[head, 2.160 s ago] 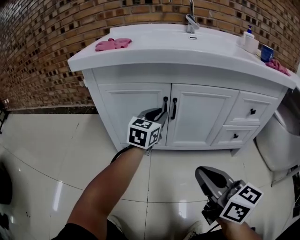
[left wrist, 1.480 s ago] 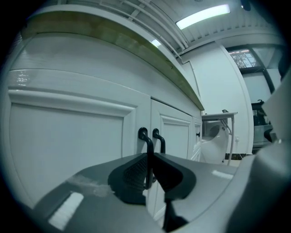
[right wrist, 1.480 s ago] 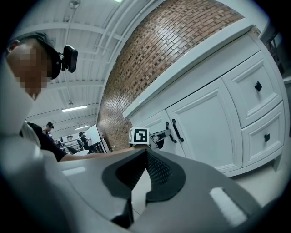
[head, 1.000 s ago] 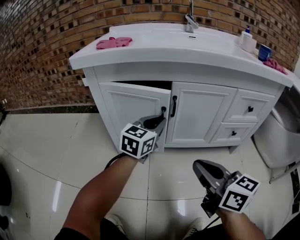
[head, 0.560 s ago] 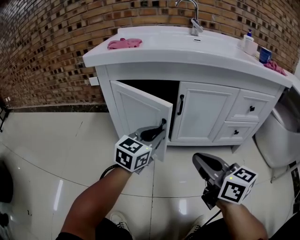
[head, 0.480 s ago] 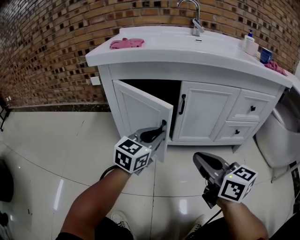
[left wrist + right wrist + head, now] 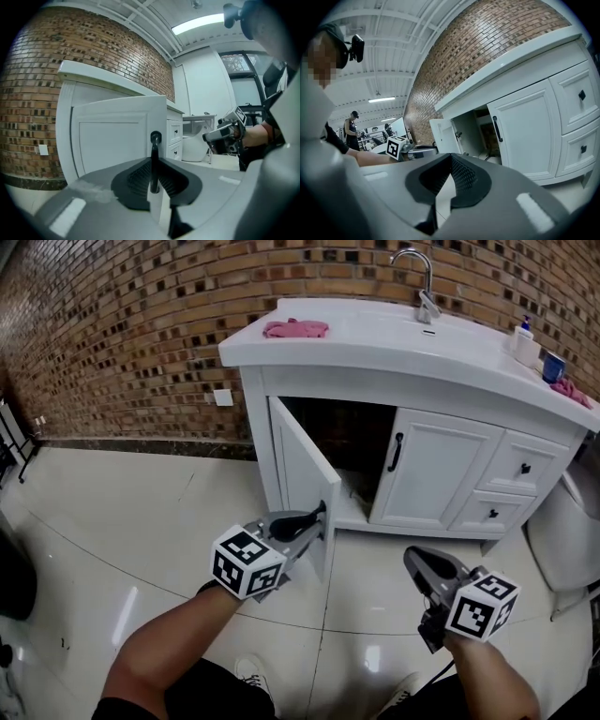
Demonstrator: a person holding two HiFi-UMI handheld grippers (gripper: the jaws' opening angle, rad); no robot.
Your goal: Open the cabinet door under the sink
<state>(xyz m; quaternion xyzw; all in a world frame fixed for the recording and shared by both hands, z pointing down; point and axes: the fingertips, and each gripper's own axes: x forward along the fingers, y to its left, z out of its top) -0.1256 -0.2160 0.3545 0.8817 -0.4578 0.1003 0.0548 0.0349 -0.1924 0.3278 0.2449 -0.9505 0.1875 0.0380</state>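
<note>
The left tool (image 7: 317, 515) is clamped on the slim black bar handle (image 7: 153, 157) of the white panelled cabinet door (image 7: 300, 470), which hangs under the white sink bench (image 7: 375, 338). The left gripper view shows the bar running upright between the two dark pads. A couple of seconds ago that door lay flush with the cabinet front. It has since swung out on its left hinge, a little more in each earlier picture, and now stands wide, about square to the front. The dark inside of the cabinet (image 7: 354, 437) is laid open. The neighbouring white right-hand door (image 7: 429, 470) has stayed shut. The right tool (image 7: 424, 565) hangs low over the pale tiled floor (image 7: 141, 512), well apart from the cabinet, with its jaws together on nothing. By the look of it the opening is all but done – what remains is probably only to let go of the handle without nudging the door back.
</note>
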